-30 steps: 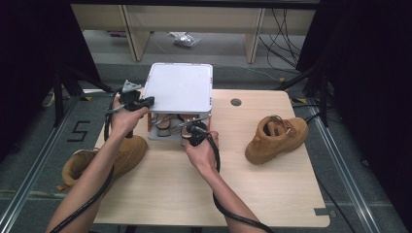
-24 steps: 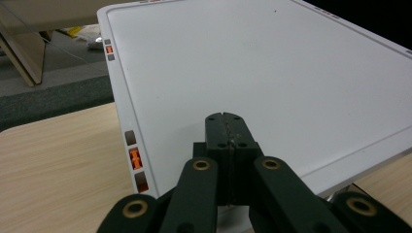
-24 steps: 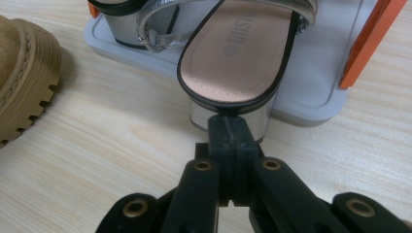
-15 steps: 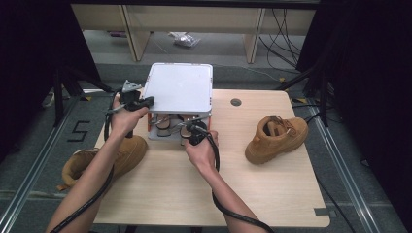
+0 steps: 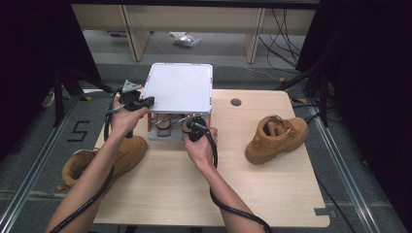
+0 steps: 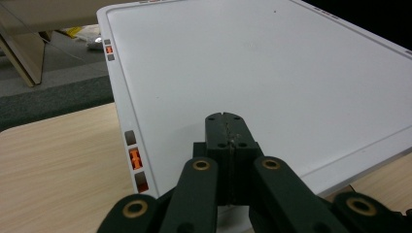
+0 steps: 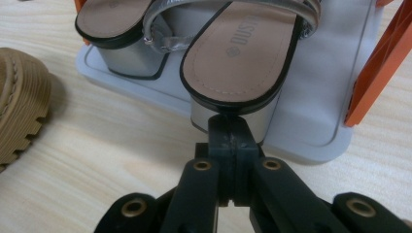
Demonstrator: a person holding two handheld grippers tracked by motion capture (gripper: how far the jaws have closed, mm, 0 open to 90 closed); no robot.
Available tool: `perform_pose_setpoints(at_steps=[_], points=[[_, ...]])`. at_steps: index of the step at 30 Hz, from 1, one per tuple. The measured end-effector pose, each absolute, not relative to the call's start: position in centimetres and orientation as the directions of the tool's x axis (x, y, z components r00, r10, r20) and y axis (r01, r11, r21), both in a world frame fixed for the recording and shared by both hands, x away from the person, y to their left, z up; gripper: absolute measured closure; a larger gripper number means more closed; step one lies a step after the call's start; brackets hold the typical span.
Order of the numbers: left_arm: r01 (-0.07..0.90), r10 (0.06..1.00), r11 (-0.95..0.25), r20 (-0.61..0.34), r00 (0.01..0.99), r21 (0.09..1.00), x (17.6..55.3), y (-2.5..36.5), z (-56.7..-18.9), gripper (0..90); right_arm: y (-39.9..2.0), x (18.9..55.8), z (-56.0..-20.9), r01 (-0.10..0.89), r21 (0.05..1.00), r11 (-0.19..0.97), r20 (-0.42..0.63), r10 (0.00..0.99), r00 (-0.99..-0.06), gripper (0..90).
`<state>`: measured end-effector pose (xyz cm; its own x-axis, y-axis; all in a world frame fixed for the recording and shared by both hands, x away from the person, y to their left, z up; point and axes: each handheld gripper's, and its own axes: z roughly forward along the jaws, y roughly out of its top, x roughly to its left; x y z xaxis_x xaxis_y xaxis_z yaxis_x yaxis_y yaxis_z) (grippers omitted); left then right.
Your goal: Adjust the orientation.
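The closed tongs (image 6: 227, 127) rest over the white shelf top (image 6: 272, 73), beside the wooden table (image 6: 58, 165).

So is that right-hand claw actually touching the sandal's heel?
Cannot tell. In the right gripper view the shut right gripper meets the silver sandal at its heel, but neither contact nor gap shows.

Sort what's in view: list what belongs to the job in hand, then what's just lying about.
In the job: left tongs shut over the rack's white top; right tongs shut at the near sandal's heel; second sandal.

Lying about: tan boot at right; tan boot at left.
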<state>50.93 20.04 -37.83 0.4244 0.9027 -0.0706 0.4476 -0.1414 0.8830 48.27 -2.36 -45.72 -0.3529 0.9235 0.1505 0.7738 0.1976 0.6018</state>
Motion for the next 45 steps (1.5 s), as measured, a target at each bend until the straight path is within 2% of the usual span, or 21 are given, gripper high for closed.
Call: perform_pose_setpoints(at_steps=[20, 23, 27, 30, 32, 33, 34, 37, 45], points=[[0.445, 0.9, -0.139, -0.075, 0.43, 0.884, 51.0, 19.8, -37.8, 90.0, -1.9, 48.7, -46.0, 0.76, 0.619, 0.199, 0.136, 0.926, -0.353, 90.0], [0.446, 0.898, -0.134, -0.082, 0.432, 0.885, 51.0, 19.9, -37.9, 90.0, -2.0, 48.7, -46.2, 0.742, 0.632, 0.224, 0.115, 0.92, -0.375, 88.8], [0.445, 0.898, -0.136, -0.079, 0.432, 0.885, 51.0, 19.8, -37.9, 90.0, -2.1, 48.8, -46.7, 0.757, 0.617, 0.216, 0.137, 0.917, -0.374, 87.5], [0.446, 0.898, -0.135, -0.08, 0.432, 0.885, 51.0, 19.9, -37.8, 90.0, -2.2, 48.7, -46.7, 0.752, 0.625, 0.211, 0.147, 0.914, -0.379, 83.7], [0.445, 0.898, -0.136, -0.08, 0.432, 0.885, 51.0, 19.9, -37.8, 90.0, -2.5, 48.6, -46.4, 0.756, 0.625, 0.197, 0.17, 0.91, -0.378, 74.1], [0.445, 0.898, -0.136, -0.08, 0.432, 0.885, 51.0, 19.9, -37.8, 90.0, -2.5, 48.6, -46.4, 0.756, 0.625, 0.197, 0.17, 0.91, -0.378, 74.1], [0.445, 0.898, -0.136, -0.08, 0.433, 0.885, 51.0, 19.9, -37.8, 90.0, -2.6, 48.2, -46.1, 0.756, 0.629, 0.18, 0.159, 0.923, -0.351, 62.8], [0.445, 0.899, -0.144, -0.071, 0.433, 0.884, 51.0, 19.8, -37.8, 90.0, -2.6, 48.1, -46.2, 0.742, 0.648, 0.173, 0.147, 0.927, -0.345, 51.6], [0.448, 0.897, -0.141, -0.078, 0.436, 0.883, 51.0, 19.9, -37.8, 90.0, -1.6, 48.9, -46.6, 0.74, 0.649, 0.176, 0.12, 0.937, -0.328, 48.1]])
